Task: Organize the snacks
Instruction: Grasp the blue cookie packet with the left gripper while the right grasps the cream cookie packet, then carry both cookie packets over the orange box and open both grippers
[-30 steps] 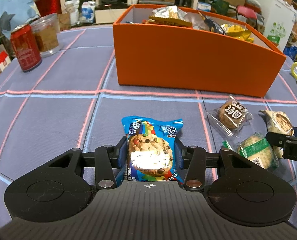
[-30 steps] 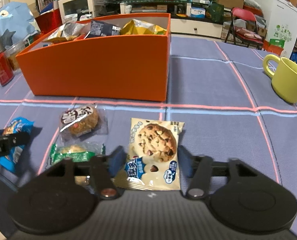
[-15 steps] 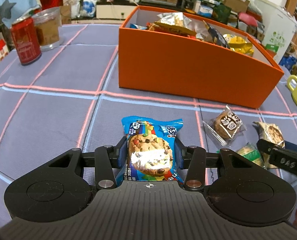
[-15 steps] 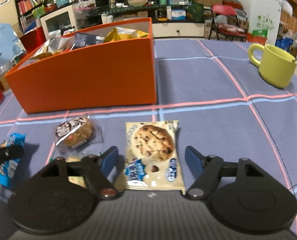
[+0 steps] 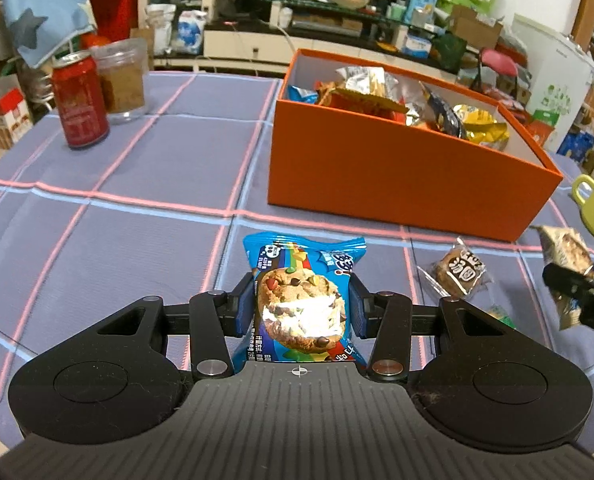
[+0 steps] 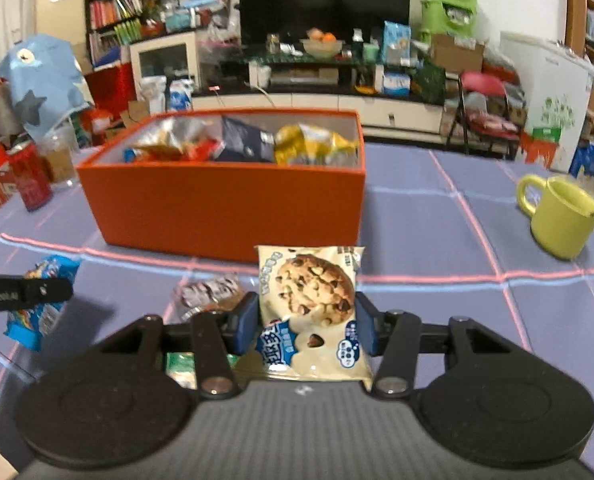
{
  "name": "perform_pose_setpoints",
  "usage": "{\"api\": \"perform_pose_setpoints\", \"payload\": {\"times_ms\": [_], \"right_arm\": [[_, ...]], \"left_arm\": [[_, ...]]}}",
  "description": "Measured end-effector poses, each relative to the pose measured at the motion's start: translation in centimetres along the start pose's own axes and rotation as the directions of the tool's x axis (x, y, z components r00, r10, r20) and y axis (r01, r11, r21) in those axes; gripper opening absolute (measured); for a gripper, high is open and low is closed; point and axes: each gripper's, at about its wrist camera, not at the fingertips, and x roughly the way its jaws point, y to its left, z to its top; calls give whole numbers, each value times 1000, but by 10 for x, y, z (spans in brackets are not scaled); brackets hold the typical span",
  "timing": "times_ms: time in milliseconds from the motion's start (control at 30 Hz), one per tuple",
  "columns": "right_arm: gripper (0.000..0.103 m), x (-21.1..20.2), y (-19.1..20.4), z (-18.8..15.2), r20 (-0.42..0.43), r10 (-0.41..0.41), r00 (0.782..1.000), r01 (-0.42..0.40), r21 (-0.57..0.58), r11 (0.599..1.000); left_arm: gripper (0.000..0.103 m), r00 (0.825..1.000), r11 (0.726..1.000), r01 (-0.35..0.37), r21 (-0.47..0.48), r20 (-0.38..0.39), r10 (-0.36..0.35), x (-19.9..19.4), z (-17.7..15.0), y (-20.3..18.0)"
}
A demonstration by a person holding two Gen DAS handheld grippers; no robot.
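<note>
Ahead of both grippers, across the checked surface, stands the orange box we are filling. Our left gripper has its fingers clamped on the blue cookie packet, long axis pointing toward the box, which lies up and to the right. Our right gripper has just been closing its fingers onto the cream cookie packet, and they now press its sides; the box sits straight ahead, nearer this hand. Both wrappers carry Chinese lettering we cannot read; two wrapped cakes remain loose.
</note>
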Motion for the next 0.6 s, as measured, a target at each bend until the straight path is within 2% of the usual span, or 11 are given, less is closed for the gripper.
{"api": "perform_pose_setpoints", "payload": {"times_ms": [133, 200, 367, 600], "right_arm": [[53, -5, 1, 3, 9, 28, 1000, -28, 4, 1000], [53, -7, 2, 5, 18, 34, 999, -34, 6, 999], [53, -12, 2, 9, 41, 51, 998, -51, 8, 999], [53, -16, 5, 9, 44, 79, 996, -79, -1, 997]], "left_arm": [[14, 1000, 1000, -28, 8, -4, 28, 3, 1, -1], [14, 1000, 1000, -21, -4, 13, 21, 1, 6, 3], [14, 997, 998, -69, 1, 45, 69, -4, 10, 8], [14, 994, 993, -104, 63, 32, 102, 2, 9, -10]]}}
